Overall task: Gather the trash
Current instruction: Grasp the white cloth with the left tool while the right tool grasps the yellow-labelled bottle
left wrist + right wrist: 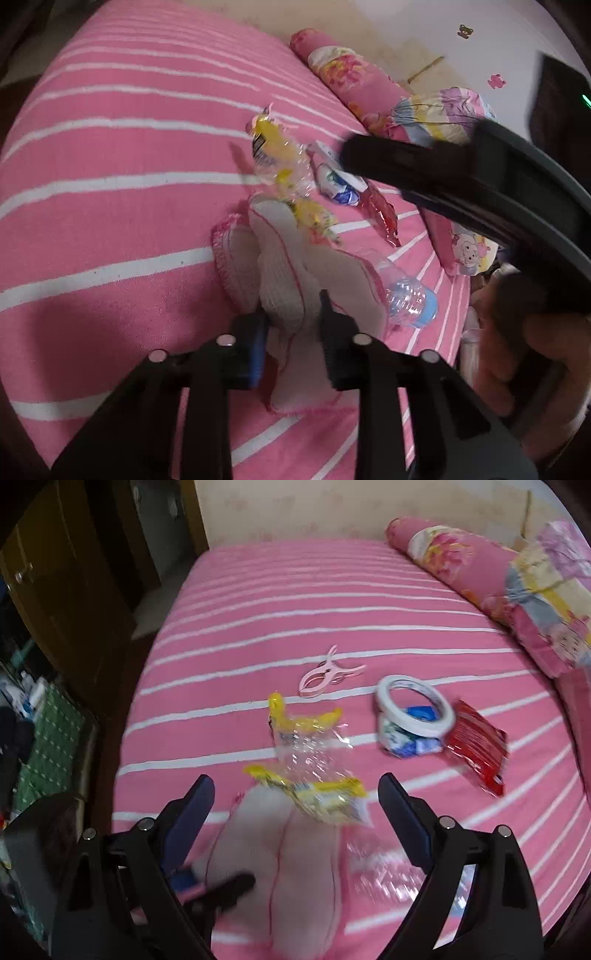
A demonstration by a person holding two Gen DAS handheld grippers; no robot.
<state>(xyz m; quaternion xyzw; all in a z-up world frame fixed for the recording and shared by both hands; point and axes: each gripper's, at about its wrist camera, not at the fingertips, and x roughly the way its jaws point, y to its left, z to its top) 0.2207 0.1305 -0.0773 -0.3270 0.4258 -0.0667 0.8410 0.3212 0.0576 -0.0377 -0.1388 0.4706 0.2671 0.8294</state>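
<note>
My left gripper [291, 314] is shut on a white cloth bag with pink stitching [280, 266] and holds it over the pink striped bed. The bag also shows in the right wrist view [280, 867]. My right gripper [295, 794] is open above the bag's mouth, and a yellow-and-clear wrapper [325, 797] lies between its fingers on the bag's edge. On the bed lie another yellow-and-clear wrapper [306, 734], a red wrapper [476, 746], a crumpled blue-white packet [410, 742] and a clear plastic bottle [406, 299]. The right gripper's black arm [443, 173] crosses the left wrist view.
A white tape roll [415, 705] rests on the blue-white packet. A pink clothes peg [325, 675] lies further back. Floral pillows [498, 583] line the bed's right side. A wooden cabinet [55, 609] and clutter stand left of the bed.
</note>
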